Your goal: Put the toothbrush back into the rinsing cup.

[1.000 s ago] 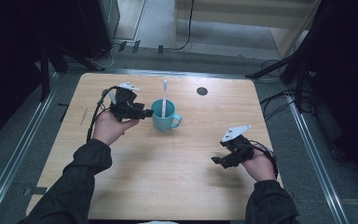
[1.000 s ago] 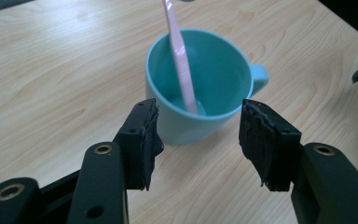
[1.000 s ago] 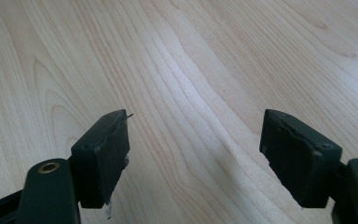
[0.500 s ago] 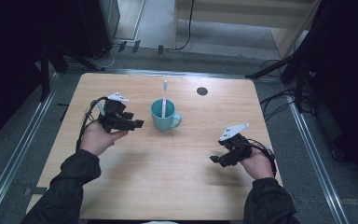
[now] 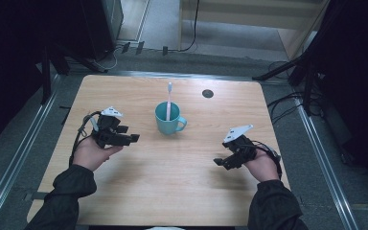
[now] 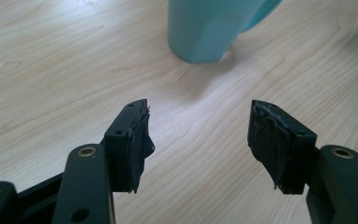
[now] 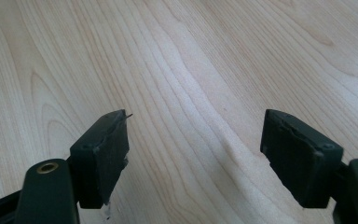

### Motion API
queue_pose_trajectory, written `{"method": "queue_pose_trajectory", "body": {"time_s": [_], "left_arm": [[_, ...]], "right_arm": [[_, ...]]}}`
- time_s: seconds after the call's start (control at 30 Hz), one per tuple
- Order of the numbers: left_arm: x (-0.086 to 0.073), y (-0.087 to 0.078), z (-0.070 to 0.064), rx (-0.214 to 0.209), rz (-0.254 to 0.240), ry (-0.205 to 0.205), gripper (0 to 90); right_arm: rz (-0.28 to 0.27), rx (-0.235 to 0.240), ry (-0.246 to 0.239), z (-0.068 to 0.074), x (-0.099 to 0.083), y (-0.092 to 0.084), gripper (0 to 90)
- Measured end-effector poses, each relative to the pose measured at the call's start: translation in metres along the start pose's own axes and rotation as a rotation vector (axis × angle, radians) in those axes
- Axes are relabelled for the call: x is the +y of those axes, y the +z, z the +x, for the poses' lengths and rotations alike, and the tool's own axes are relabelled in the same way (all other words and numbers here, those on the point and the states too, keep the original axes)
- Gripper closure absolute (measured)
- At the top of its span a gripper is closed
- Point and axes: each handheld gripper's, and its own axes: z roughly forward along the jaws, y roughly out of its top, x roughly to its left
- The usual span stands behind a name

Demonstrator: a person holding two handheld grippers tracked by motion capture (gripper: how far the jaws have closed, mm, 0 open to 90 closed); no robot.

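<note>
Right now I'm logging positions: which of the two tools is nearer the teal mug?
The left tool, at the mug's left and pointing at it, jaws open and empty. The right tool sits farther off, toward the table's right front.

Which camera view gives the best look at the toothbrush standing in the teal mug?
The high view: there the toothbrush shows whole above the rim of the teal mug, leaning away from the person. The left gripper view shows the mug's lower wall and base, cut off at the top edge. The right gripper view shows bare wooden table.
</note>
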Motion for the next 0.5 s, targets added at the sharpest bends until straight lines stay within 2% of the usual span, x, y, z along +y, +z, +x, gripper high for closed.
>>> {"method": "queue_pose_trajectory", "body": {"time_s": [0.17,0.3,0.4,0.5], "left_arm": [[-0.013,-0.004,0.001,0.005,0.011,-0.003,36.4],[-0.022,-0.006,0.006,0.015,0.014,-0.021,35.7],[-0.027,-0.003,0.01,0.013,0.011,-0.032,35.3],[-0.03,0.001,0.015,0.017,0.032,-0.036,35.1]], "right_arm": [[0.0,0.002,-0.005,-0.001,0.002,0.001,23.3],[0.004,0.002,-0.009,-0.001,0.003,0.002,23.0],[0.005,0.007,-0.012,-0.001,0.004,0.003,22.9],[0.016,0.009,-0.024,-0.001,0.005,0.005,22.9]]}}
